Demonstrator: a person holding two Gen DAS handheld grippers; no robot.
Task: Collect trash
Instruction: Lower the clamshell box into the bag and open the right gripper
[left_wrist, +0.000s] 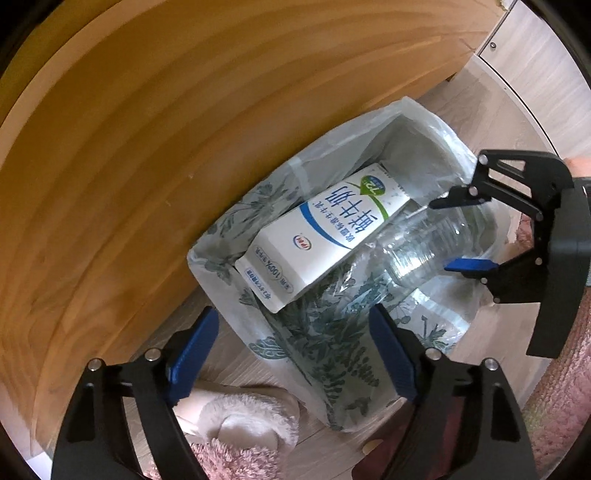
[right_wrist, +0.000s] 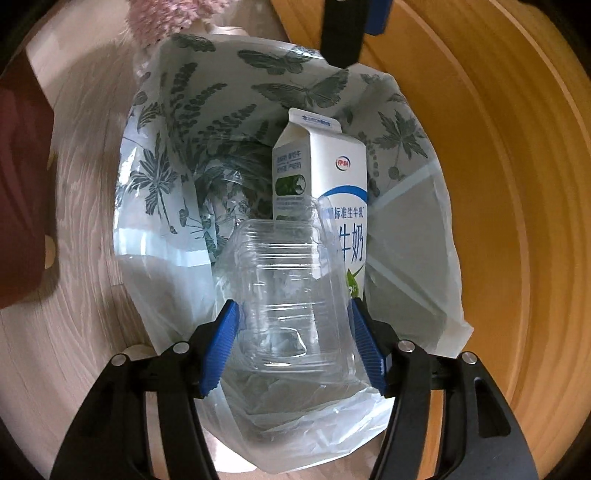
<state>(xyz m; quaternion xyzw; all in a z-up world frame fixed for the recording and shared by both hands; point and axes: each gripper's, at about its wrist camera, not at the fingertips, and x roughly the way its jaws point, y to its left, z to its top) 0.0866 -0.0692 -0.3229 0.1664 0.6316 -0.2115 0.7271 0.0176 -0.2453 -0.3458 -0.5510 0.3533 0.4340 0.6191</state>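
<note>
Trash sitting in the bag beside the table

I'm seeing the milk carton (left_wrist: 325, 236) lying in the trash bag (left_wrist: 332, 332) against the clear plastic container (right_wrist: 291, 288), with the wooden table (left_wrist: 147, 147) standing just beside the bag.

A curved honey-coloured wooden panel (left_wrist: 122, 155) fills the left of the frame; pale wood-grain flooring (left_wrist: 240, 365) and a pink rug (left_wrist: 557, 398) are seen lower right.

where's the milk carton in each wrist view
Left wrist view: the milk carton lies slanted in the middle of the picture, inside the bag, its top toward the lower left.
Right wrist view: it stands upper centre, behind the clear plastic container.
Shared landmark: the leaf-printed trash bag around it.
</note>
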